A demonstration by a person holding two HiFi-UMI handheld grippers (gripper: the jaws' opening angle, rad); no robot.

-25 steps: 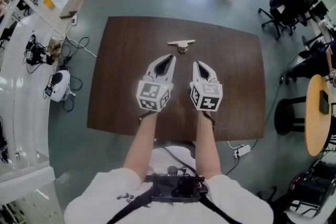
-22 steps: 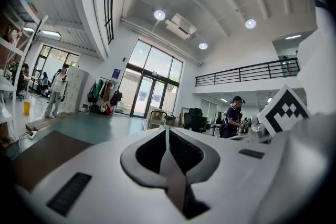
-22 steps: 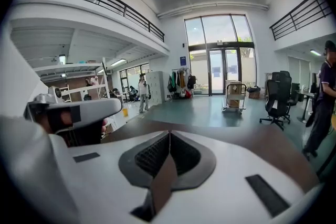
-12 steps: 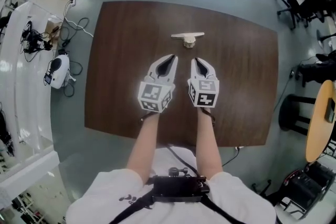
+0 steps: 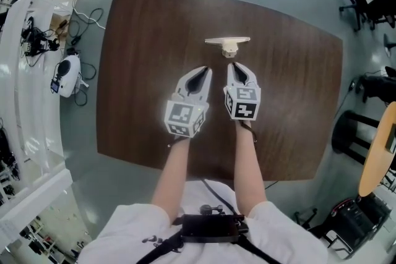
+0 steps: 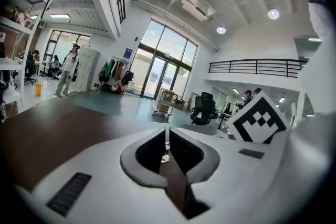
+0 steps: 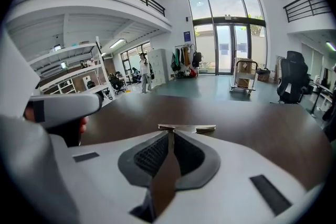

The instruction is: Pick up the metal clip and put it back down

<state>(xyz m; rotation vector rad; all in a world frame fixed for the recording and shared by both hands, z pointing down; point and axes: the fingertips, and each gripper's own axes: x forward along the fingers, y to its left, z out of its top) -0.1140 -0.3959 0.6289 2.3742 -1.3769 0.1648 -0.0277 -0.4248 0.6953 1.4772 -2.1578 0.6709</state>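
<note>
Metal clip (image 5: 228, 42), just ahead of right gripper (image 5: 237, 66) — jaws together, nothing between

The head view looks steeply down from above the person and takes in the whole dark table (image 5: 142, 71). Each gripper view sits close behind its own jaws, low over the table, facing away from the person. Head view and right gripper view share the metal clip (image 5: 228, 43).

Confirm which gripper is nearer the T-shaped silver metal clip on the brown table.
Right. The right gripper sits just short of the silver metal clip, almost in line; the left gripper is farther, off to its left. Neither touches it.
</note>
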